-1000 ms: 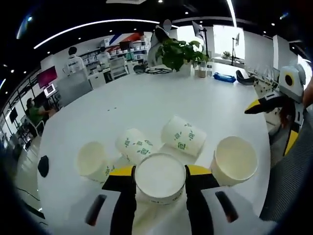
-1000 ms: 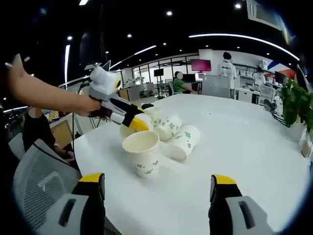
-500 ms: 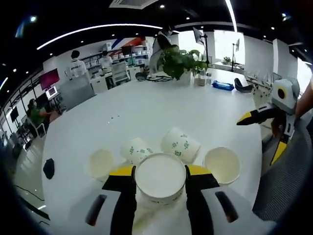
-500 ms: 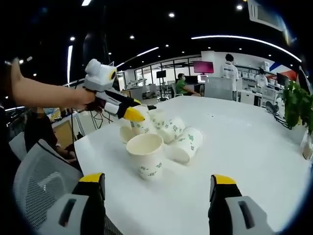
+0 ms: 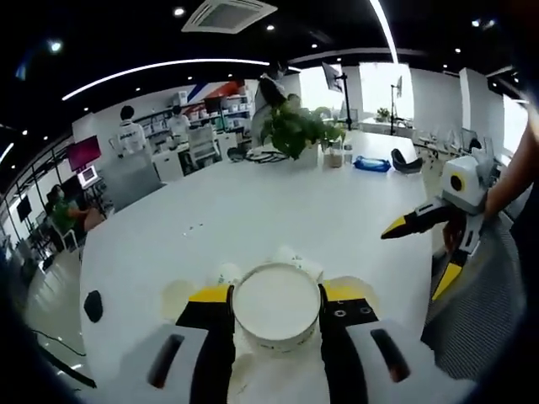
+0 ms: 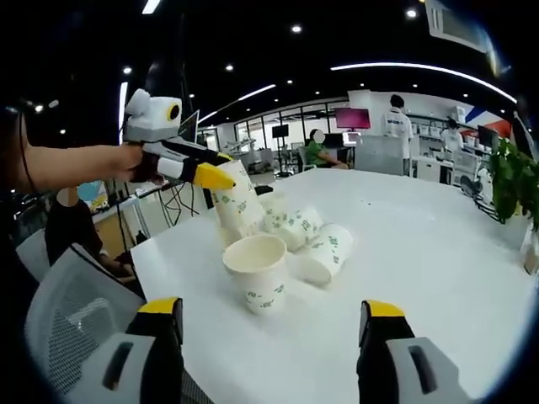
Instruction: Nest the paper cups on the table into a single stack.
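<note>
My left gripper (image 5: 276, 295) is shut on a white paper cup (image 5: 276, 308) with green marks, its mouth facing the camera. In the right gripper view the left gripper (image 6: 202, 174) holds that cup (image 6: 236, 202) tilted in the air above the others. Below it, an upright cup (image 6: 257, 269) stands nearest, with two cups lying on their sides (image 6: 290, 225) (image 6: 328, 251) behind it. My right gripper (image 6: 271, 310) is open and holds nothing, short of the upright cup. It also shows open at the right of the left gripper view (image 5: 417, 257).
The white round table (image 6: 421, 278) stretches far beyond the cups. A grey mesh chair (image 6: 67, 320) stands at its near edge. A potted plant (image 5: 295, 126) and a blue item (image 5: 370, 164) sit at the far side, a small black object (image 5: 93, 305) at the left.
The left gripper has lifted its cup up off the table, away from the other cups. The right gripper has hardly moved.
</note>
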The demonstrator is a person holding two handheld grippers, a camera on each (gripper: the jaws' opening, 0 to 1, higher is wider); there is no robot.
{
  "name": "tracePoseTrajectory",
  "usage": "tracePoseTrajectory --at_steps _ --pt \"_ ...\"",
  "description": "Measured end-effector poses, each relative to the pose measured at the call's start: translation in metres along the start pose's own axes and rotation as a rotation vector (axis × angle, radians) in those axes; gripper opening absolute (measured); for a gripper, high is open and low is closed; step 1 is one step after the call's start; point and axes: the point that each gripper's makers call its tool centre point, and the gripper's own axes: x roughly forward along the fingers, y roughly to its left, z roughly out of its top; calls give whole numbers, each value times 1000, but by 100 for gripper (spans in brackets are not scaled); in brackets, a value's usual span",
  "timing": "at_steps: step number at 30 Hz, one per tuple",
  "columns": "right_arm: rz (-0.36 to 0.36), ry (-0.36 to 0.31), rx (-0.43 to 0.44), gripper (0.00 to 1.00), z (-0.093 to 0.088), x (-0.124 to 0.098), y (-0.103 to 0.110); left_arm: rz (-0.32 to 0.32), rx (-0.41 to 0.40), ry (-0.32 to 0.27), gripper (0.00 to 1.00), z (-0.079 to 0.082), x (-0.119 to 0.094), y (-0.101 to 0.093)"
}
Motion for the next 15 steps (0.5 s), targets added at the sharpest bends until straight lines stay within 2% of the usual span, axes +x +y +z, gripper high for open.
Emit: tracePoseTrajectory --at_steps 4,7,12,15 --pt "17 -16 -10 85 4 0 3 -8 7 -25 37 13 -7 -8" --pt "34 -34 -8 84 10 -2 7 -28 14 -42 37 26 -14 -24" --pt "73 -80 56 83 22 -7 16 -76 41 -49 37 34 -20 -44" --pt "108 -85 57 83 26 -8 25 -106 46 -53 37 38 -22 -55"
